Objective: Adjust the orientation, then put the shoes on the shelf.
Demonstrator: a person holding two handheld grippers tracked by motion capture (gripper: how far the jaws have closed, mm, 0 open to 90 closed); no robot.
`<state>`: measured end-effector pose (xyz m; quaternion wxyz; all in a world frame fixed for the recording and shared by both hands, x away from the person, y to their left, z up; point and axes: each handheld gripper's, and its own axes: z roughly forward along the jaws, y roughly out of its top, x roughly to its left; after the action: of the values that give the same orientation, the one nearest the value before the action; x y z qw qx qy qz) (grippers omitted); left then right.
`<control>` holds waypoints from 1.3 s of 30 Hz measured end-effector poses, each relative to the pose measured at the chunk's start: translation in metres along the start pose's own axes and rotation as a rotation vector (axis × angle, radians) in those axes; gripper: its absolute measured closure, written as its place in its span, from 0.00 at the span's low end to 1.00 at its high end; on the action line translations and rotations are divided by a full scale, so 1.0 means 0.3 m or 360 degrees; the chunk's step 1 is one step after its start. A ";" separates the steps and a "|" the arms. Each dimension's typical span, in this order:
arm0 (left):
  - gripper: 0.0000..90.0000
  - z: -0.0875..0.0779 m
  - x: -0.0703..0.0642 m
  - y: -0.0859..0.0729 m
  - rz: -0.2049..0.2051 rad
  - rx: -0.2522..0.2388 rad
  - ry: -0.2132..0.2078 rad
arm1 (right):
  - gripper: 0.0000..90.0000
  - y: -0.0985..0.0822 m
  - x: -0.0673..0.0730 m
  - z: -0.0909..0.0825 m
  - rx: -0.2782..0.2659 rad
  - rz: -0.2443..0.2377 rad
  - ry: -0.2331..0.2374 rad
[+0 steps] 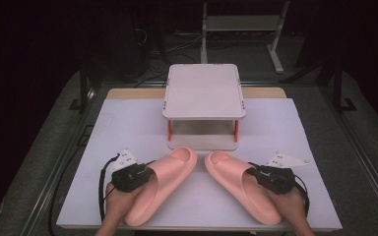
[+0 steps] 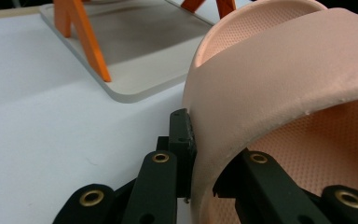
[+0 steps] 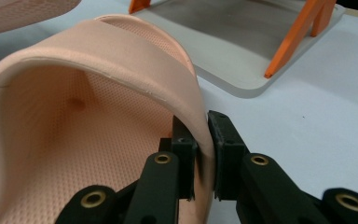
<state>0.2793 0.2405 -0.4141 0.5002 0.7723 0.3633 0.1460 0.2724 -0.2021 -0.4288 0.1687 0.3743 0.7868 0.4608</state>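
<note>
**Both slippers pinched by their straps**

The left gripper point(image 1: 137, 175) clamps its jaws on the left slipper point(image 1: 165, 184); the right gripper point(image 1: 270, 178) likewise grips the right slipper point(image 1: 238, 184). Both seemingly rest on the bench point(image 1: 128, 123), toes near the shoe rack point(image 1: 204, 91).

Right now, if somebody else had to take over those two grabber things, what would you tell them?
Left gripper: jaws shut on the strap edge of the left slipper.
Right gripper: jaws shut on the strap edge of the right slipper.
Both slippers lie on the white table, toes toward the small two-tier rack.
Done: both gripped.
Left, probably: lift them onto the rack, which holds nothing yet.
</note>
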 end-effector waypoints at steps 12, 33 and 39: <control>0.90 -0.083 0.010 0.028 -0.0001 -0.0072 0.0051 | 0.90 0.021 0.018 -0.054 -0.0055 0.0007 0.0138; 0.90 -0.157 0.025 0.196 0.0105 -0.0134 0.0135 | 0.90 0.164 0.043 -0.158 -0.0062 -0.0110 0.0291; 0.90 -0.168 0.031 0.297 0.0177 -0.0127 0.0157 | 0.90 0.229 0.035 -0.196 -0.0085 -0.0133 0.0315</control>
<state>0.2929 0.2597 -0.3139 0.5032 0.7627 0.3378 0.2257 0.2594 -0.2092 -0.3391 0.1192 0.2891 0.8021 0.5088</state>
